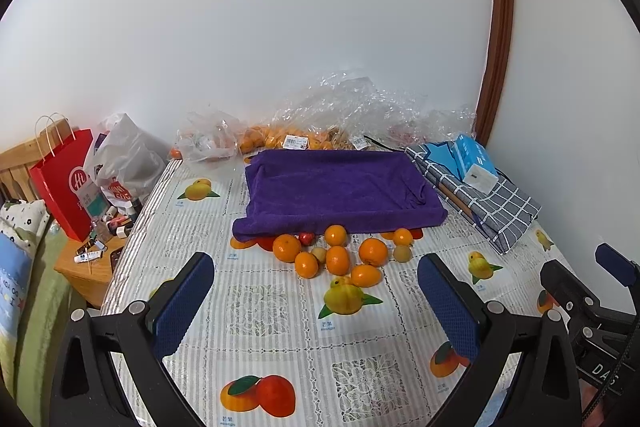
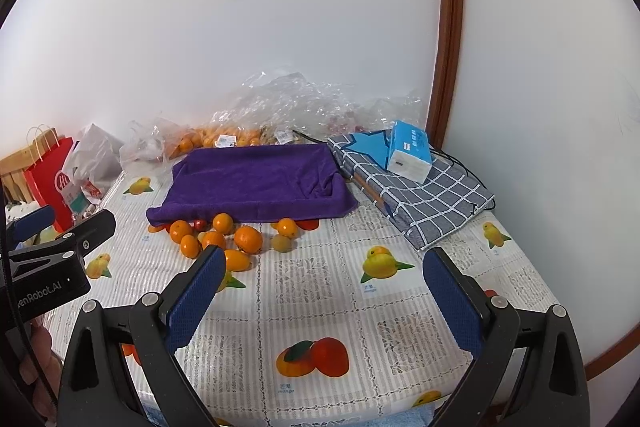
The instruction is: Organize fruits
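Note:
Several oranges [image 1: 338,259] [image 2: 248,239] lie in a loose pile on the fruit-print tablecloth, just in front of a purple towel [image 1: 340,193] [image 2: 256,183] draped over a shallow tray. Among them sit a small red fruit [image 1: 307,238] [image 2: 201,225] and two yellow-green ones [image 1: 402,253] [image 2: 281,243]. My left gripper [image 1: 316,271] stands open with nothing between its blue pads, a short way in front of the pile. My right gripper [image 2: 325,267] is open too and empty, to the right of the pile; its left fingertip overlaps one orange in the right wrist view.
Clear plastic bags [image 1: 360,107] with more oranges lie against the wall. A checked cloth [image 1: 488,203] [image 2: 420,195] carries a blue tissue pack [image 1: 474,159] [image 2: 410,151] at the right. A red paper bag [image 1: 64,183] stands left, by a cluttered wooden nightstand [image 1: 90,267].

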`<action>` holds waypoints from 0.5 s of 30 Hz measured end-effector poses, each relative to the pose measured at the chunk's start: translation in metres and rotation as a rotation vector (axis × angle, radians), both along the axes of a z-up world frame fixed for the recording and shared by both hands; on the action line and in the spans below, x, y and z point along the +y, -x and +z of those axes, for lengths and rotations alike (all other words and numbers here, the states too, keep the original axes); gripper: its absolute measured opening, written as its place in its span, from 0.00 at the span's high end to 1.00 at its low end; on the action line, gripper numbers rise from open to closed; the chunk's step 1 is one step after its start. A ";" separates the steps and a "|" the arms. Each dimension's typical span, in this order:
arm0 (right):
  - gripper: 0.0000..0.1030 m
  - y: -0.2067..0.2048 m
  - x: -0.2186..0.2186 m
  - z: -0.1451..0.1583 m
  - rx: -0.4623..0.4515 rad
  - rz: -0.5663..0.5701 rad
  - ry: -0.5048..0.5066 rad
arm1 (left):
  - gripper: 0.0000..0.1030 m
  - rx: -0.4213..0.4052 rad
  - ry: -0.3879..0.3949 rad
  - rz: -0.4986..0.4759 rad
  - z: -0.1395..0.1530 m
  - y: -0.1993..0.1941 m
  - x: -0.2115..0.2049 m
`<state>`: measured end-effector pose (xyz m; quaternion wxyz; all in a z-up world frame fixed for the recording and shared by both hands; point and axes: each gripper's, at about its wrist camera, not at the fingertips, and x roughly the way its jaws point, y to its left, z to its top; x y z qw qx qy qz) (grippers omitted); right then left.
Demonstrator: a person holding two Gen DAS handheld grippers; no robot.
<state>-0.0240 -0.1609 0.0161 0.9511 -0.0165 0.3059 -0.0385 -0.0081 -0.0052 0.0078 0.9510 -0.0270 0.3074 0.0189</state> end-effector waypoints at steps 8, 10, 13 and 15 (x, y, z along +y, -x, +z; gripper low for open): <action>0.05 0.003 0.005 0.005 -0.015 0.022 0.002 | 0.00 -0.002 0.014 0.019 0.005 0.000 0.004; 0.05 0.004 0.007 0.008 -0.023 0.028 0.011 | 0.00 -0.002 0.018 0.025 0.007 -0.001 0.004; 0.05 0.003 0.007 0.011 -0.028 0.041 0.008 | 0.00 -0.004 0.024 0.034 0.008 -0.002 0.001; 0.05 0.001 0.006 0.014 -0.029 0.051 0.002 | 0.00 -0.005 0.025 0.039 0.009 -0.004 -0.001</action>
